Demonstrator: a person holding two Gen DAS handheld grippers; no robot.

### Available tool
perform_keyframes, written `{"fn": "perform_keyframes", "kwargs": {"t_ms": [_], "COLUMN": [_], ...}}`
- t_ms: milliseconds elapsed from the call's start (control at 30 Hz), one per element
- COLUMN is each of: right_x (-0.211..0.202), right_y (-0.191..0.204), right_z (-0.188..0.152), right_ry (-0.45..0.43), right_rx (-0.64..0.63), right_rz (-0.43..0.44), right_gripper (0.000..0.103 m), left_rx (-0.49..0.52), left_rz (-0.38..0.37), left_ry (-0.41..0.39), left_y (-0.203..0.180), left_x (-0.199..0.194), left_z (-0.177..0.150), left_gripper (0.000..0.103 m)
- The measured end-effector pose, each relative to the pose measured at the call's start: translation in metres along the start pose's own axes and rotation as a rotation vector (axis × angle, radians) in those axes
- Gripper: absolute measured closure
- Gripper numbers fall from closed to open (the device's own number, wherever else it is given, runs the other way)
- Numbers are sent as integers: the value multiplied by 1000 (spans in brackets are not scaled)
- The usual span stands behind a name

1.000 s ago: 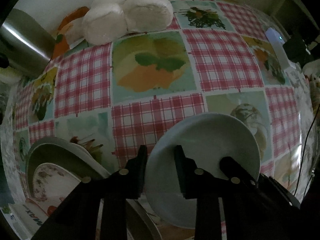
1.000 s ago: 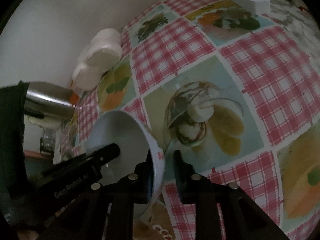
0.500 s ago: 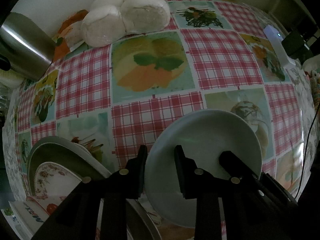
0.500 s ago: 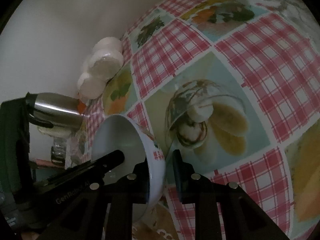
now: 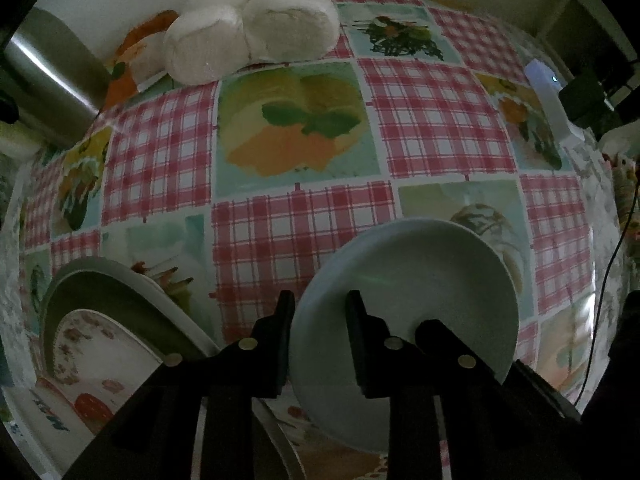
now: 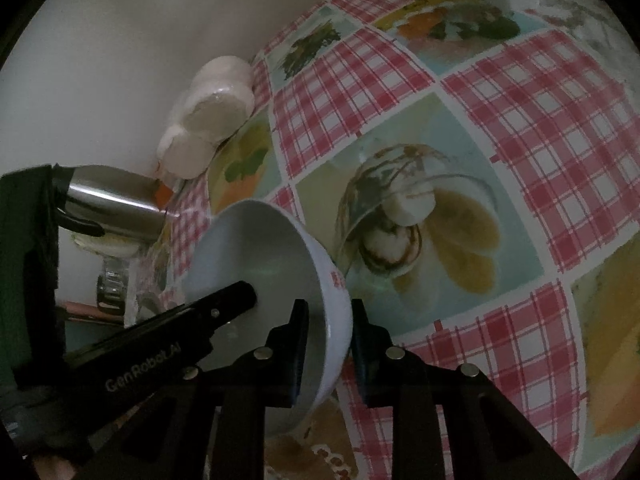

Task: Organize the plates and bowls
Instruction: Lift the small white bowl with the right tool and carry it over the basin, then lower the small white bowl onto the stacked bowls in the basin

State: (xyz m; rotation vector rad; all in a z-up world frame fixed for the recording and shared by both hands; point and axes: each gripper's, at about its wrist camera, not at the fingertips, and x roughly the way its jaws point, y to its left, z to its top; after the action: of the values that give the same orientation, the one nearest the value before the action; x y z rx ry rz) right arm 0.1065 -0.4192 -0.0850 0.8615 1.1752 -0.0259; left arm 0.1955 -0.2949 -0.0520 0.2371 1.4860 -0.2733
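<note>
A white bowl (image 5: 416,292) with red marks on its outer wall (image 6: 276,252) hangs tilted above the checked tablecloth, gripped at two spots on its rim. My left gripper (image 5: 319,305) points down with the rim between its jaws, which are closing onto it. One finger sits outside the wall, the other inside. My right gripper (image 6: 328,312) is shut on the rim further round. One of its fingers (image 5: 440,340) shows inside the bowl. A left finger (image 6: 236,296) reaches into the bowl in the right wrist view. A stack of plates (image 5: 100,300), the top one floral (image 5: 88,356), lies at lower left.
A pack of white rolls (image 5: 248,36) lies by the back wall, with a steel kettle (image 5: 52,76) to its left. A white device (image 5: 550,96) and a dark cable (image 5: 612,264) sit at the table's right side. The tablecloth (image 5: 432,116) lies between them.
Hardly anything: both grippers keep their places on the bowl's rim. The right wrist view has shifted very slightly.
</note>
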Motion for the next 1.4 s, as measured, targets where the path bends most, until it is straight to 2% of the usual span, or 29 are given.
{"fn": "perform_keyframes", "kwargs": {"t_ms": [100,333,533,733,867,1100,1400], "right_x": [-3,-16,-40,-68,-87,-104,-114], "right_y": [-5,-6,-5,17,36,79,118], "right_z": [-1,-3,-2,-4,-8,-27,-49], "right_ry": [0,-19,-48,-86,-110,-137,-133], "right_rx": [24,21,24,-4,-26,-99,-176], "right_rz": [16,-47,-40,-34,-10,-16,-6], "right_gripper": [80,82,82,82,82,80,80], "left_rx": [-8,-27,-43,-92,-99,-133,-219], "left_rz": [-7,-63,-126,-208,-218,-210,-278], "left_ry": [-1,7,-29,-130,-193,-281,-316], "left_y": [-1,-8,-12,2,12,37,81], "left_x": [0,-3,-29,-75,-105,-131,-145], "left_z": [-2,-13,-21,-25,-31,-48,-77], "left_gripper": [78,78,78,78,78,78,78]}}
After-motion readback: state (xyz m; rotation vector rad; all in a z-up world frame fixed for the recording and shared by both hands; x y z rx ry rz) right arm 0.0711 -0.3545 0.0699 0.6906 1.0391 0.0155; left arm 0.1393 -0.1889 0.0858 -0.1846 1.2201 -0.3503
